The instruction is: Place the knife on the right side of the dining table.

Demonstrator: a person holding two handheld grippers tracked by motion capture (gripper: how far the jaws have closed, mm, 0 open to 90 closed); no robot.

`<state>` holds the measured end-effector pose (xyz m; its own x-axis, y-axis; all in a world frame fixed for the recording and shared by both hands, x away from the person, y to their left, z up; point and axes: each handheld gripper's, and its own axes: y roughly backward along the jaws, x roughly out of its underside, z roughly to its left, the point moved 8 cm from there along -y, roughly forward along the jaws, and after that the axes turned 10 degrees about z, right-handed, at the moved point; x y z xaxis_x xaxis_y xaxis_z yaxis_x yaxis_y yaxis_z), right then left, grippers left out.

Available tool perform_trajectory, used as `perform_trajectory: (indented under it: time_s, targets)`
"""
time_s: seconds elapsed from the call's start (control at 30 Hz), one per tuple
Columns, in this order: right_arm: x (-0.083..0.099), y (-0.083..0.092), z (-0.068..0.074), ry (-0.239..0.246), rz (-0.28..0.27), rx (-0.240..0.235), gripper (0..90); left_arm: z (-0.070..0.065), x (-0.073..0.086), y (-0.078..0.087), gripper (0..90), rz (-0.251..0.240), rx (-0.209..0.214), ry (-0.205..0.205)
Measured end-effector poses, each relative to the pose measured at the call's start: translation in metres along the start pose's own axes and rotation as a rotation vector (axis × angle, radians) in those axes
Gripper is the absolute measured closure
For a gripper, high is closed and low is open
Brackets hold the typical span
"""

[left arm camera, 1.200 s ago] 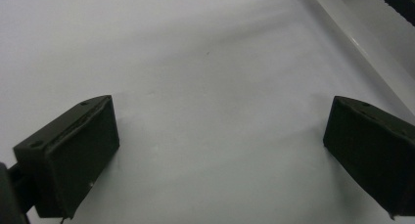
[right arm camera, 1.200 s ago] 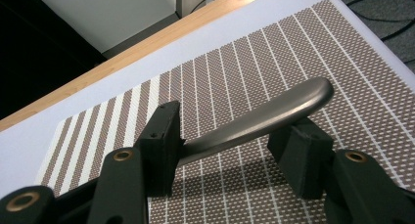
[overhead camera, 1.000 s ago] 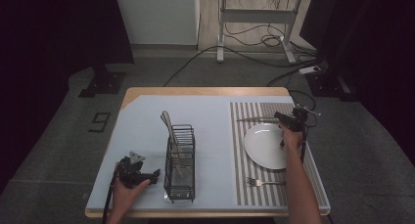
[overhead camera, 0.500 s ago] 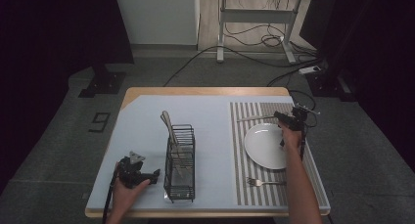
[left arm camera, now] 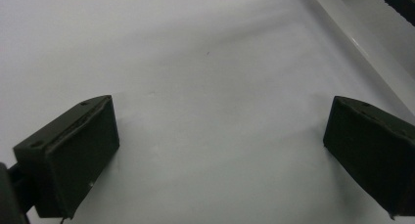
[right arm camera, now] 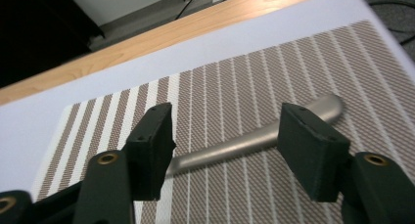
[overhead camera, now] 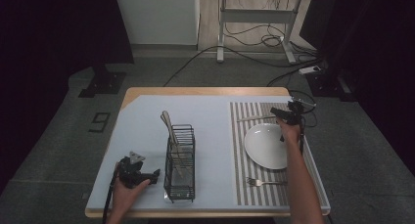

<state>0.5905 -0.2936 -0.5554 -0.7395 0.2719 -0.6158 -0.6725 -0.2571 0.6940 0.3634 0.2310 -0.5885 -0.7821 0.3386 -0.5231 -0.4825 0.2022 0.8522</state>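
My right gripper [overhead camera: 275, 112] hovers open at the far end of the striped placemat [overhead camera: 239, 155], above a metal utensil [overhead camera: 254, 118]. In the right gripper view the utensil handle [right arm camera: 235, 145] lies between the two open jaws of the right gripper [right arm camera: 225, 148], which are not touching it. A white plate [overhead camera: 266, 145] lies on the mat just nearer than the gripper, and a fork [overhead camera: 264, 182] lies at the mat's near end. My left gripper [overhead camera: 152, 175] rests open on the pale blue table cover [overhead camera: 142, 131], left of a black wire caddy [overhead camera: 179, 161]; in its own view the left gripper [left arm camera: 218, 145] holds nothing.
The caddy holds a couple of utensils, one handle [overhead camera: 167, 121] sticking up and leaning far-left. The table's wooden edge [overhead camera: 205, 91] runs along the far side. Cables [overhead camera: 254, 38] and desk legs are on the floor beyond.
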Motion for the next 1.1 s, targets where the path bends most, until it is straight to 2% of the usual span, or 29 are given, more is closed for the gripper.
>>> perform_trajectory:
  time_s: [0.07,0.2,0.3,1.1]
  targets:
    - [-0.001,-0.013,0.005,0.041,0.018,0.004,39.6,0.0,0.0,0.0,0.0,0.0,0.001,0.001]
    - [-0.001,-0.024,0.008,0.073,0.057,0.03,39.6,0.0,0.0,0.0,0.0,0.001,0.002,0.001]
    - [-0.002,-0.033,0.01,0.091,0.053,0.036,40.0,0.0,0.0,0.0,0.0,0.001,0.002,0.001]
    - [-0.002,-0.032,0.008,0.067,0.063,0.047,41.2,0.0,0.0,0.0,0.0,0.001,0.001,0.0]
